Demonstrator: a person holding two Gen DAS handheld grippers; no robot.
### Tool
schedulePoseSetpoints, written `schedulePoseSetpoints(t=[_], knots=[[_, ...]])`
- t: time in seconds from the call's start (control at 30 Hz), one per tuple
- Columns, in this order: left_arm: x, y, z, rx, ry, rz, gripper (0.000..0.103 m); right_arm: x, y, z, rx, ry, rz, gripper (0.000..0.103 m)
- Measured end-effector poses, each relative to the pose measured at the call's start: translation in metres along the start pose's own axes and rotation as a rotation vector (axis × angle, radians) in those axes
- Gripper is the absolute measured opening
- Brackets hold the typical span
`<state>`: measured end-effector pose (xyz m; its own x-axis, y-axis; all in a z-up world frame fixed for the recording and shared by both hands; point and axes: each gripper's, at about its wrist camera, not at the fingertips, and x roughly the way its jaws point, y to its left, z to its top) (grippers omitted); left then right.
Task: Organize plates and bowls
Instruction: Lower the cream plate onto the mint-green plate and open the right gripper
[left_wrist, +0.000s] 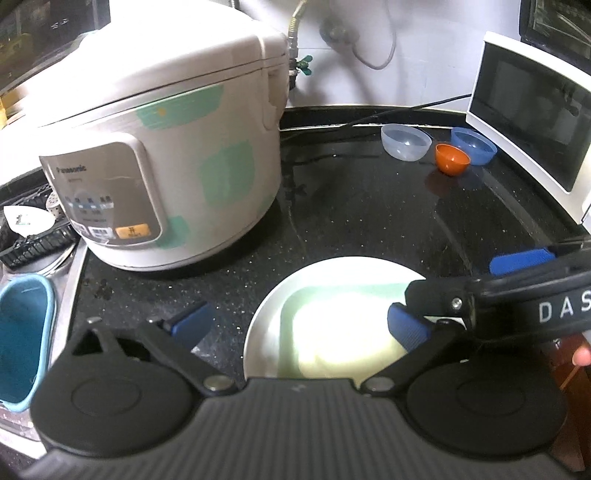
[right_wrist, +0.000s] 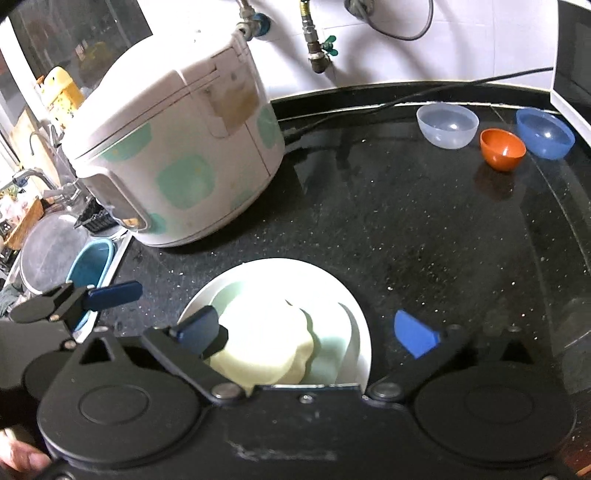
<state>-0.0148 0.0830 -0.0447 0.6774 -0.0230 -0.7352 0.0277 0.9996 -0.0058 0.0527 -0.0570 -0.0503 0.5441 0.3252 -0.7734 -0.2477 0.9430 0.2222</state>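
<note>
A stack of white and pale green plates (left_wrist: 325, 317) (right_wrist: 280, 325) lies on the black counter at the near edge. My left gripper (left_wrist: 299, 326) is open, with one finger left of the stack and the other over its right part. My right gripper (right_wrist: 306, 332) is open and straddles the stack; it reaches in from the right in the left wrist view (left_wrist: 461, 288). Three small bowls stand at the far right: a clear one (left_wrist: 405, 141) (right_wrist: 447, 124), an orange one (left_wrist: 451, 158) (right_wrist: 502, 148) and a blue one (left_wrist: 473, 145) (right_wrist: 544, 133).
A large white rice cooker (left_wrist: 159, 155) (right_wrist: 177, 147) stands at the left of the counter (left_wrist: 369, 214). A white microwave (left_wrist: 532, 122) stands at the right. A sink with a teal container (left_wrist: 22, 339) (right_wrist: 90, 266) lies left. Cables run along the back wall.
</note>
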Motion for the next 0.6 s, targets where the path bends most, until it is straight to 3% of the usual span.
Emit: schedulePoseSetpoints(t=[0.33,0.6], knots=[[0.000,-0.017,0.008,0.029,-0.015,-0.026,0.103,-0.016,-0.015,-0.002,0.049,-0.027,-0.021,0.103],[0.011,-0.052,0.029,0.091,-0.030,-0.076,0.103,-0.035,-0.052,-0.005,0.137,-0.071,-0.075,0.103]])
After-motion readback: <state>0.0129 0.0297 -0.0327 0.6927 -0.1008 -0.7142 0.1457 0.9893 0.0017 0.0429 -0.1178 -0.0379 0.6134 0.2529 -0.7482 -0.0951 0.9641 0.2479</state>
